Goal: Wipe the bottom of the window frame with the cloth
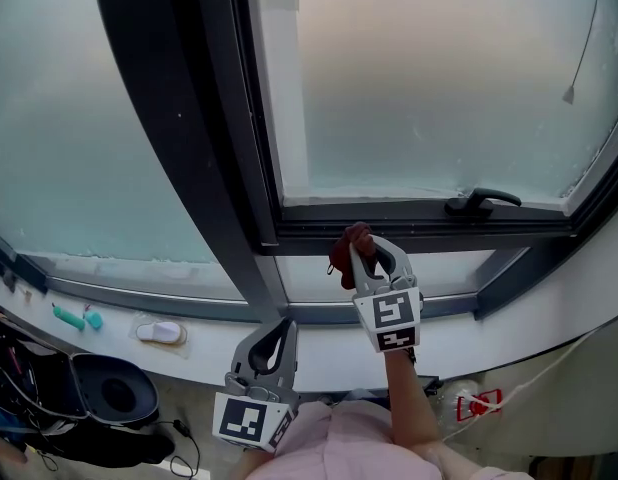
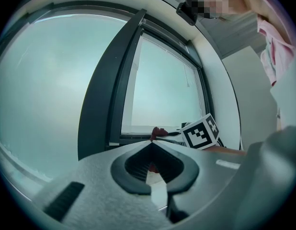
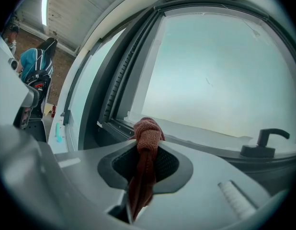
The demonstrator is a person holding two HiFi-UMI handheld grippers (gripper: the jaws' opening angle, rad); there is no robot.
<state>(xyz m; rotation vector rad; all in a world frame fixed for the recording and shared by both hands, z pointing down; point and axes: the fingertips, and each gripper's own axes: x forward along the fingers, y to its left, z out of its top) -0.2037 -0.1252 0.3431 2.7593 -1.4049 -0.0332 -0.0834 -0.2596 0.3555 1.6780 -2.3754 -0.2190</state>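
Note:
My right gripper (image 1: 367, 249) is shut on a reddish-brown cloth (image 1: 346, 250); the cloth (image 3: 146, 134) bunches above the jaws and hangs down between them. It is held up at the dark bottom rail of the window frame (image 1: 409, 230), close to its left corner. A black window handle (image 1: 481, 202) sits on that rail to the right, and the handle (image 3: 264, 143) shows low right in the right gripper view. My left gripper (image 1: 277, 330) is lower, near the white sill (image 1: 319, 363), shut with nothing in it. In the left gripper view the cloth (image 2: 157, 132) shows beyond the shut left gripper (image 2: 152, 144).
A thick dark mullion (image 1: 189, 138) runs diagonally at left of the window. On the sill lie a white object (image 1: 161, 332) and a teal item (image 1: 77, 318). A black round container (image 1: 114, 390) stands below at left. A cord (image 1: 581, 48) hangs at upper right.

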